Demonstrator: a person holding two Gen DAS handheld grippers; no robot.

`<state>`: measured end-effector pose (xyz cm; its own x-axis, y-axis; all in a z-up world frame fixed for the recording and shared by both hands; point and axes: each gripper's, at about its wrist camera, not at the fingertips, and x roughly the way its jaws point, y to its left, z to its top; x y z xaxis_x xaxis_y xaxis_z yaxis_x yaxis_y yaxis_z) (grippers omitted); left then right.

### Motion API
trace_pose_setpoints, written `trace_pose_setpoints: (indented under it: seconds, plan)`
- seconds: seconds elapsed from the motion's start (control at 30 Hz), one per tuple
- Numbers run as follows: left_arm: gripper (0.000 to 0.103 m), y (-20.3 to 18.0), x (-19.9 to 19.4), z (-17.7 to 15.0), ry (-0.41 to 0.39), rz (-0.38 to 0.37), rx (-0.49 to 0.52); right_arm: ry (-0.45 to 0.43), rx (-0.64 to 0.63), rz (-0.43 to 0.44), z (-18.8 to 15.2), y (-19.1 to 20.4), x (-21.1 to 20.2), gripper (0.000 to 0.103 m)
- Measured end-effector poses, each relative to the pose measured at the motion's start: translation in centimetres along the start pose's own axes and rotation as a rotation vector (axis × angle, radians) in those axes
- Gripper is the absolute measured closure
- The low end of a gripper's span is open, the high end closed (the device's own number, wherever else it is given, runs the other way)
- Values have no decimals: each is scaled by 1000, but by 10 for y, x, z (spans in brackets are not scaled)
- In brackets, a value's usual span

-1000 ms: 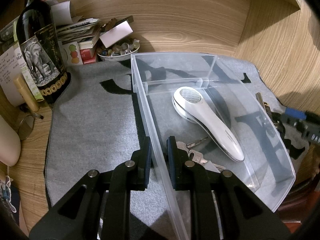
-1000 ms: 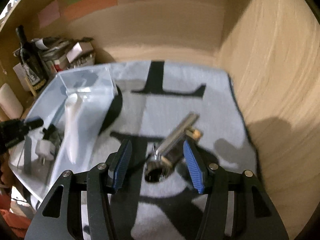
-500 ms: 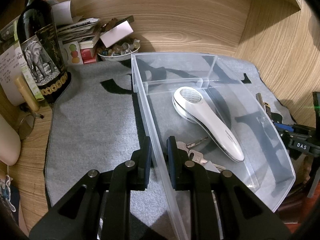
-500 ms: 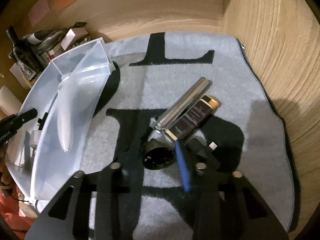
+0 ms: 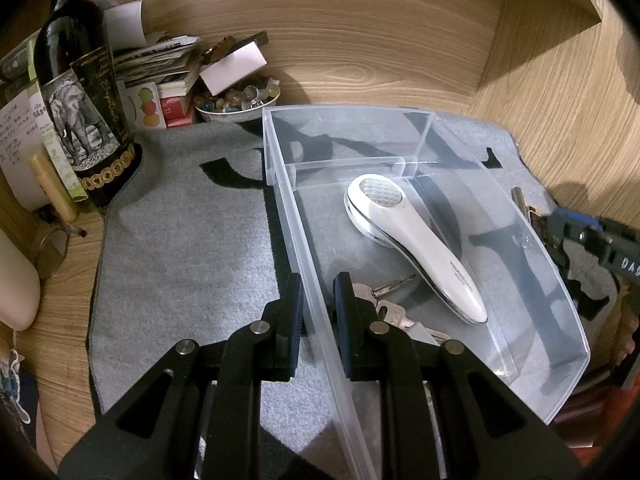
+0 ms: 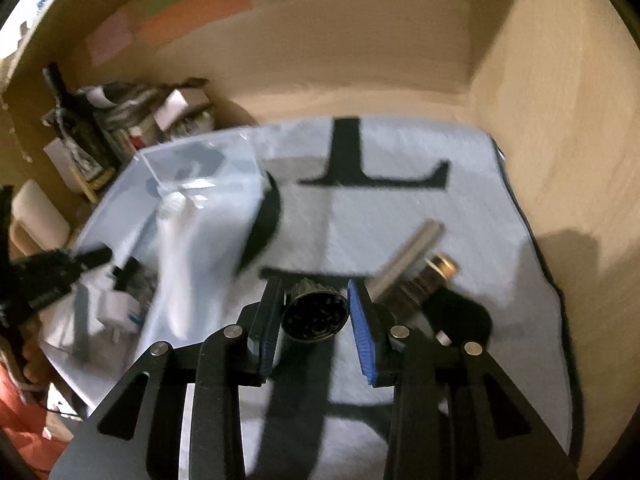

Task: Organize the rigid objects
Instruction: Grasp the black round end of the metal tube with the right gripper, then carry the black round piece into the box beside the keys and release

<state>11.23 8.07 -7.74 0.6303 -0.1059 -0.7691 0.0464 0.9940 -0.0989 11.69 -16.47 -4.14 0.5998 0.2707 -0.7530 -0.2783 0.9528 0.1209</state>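
My left gripper point(image 5: 317, 304) is shut on the left wall of a clear plastic bin point(image 5: 304, 264). In the bin lie a white handheld device point(image 5: 416, 240) and keys point(image 5: 390, 304). My right gripper point(image 6: 314, 306) is shut on a black round cap-like object point(image 6: 314, 316) and holds it above the grey mat point(image 6: 400, 208). On the mat just beyond lie a silver tube point(image 6: 408, 252), a dark gold-ended tube point(image 6: 432, 272) and a small black item point(image 6: 456, 316). The bin point(image 6: 200, 184) shows blurred at left in the right wrist view.
A dark wine bottle point(image 5: 80, 108), stacked papers and boxes point(image 5: 160, 68) and a bowl of beads point(image 5: 236, 100) crowd the back left corner. Wooden walls point(image 5: 560, 80) close the back and right. The right gripper's blue-tipped finger point(image 5: 568, 220) shows beyond the bin's right wall.
My right gripper dropped onto the black round object, closed on it and lifted it off the mat. The left gripper kept its hold on the bin wall.
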Motion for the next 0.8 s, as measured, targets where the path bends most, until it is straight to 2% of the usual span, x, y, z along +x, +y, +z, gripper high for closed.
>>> trace_pose_setpoints:
  seconds: [0.23,0.4,0.6,0.8]
  plan:
    - [87,0,0,1,1,-3,-2,-96,-94,85,35,43,-5,72]
    - [87,0,0,0,1,-6,-4,-126,-186,122,51,76,-8,72]
    - [87,1,0,0,0,-9,-5,-120,-279,155,61,108,1,72]
    - [87,0,0,0,-1,-8,-4,-46,-350,180,63,128,23,72]
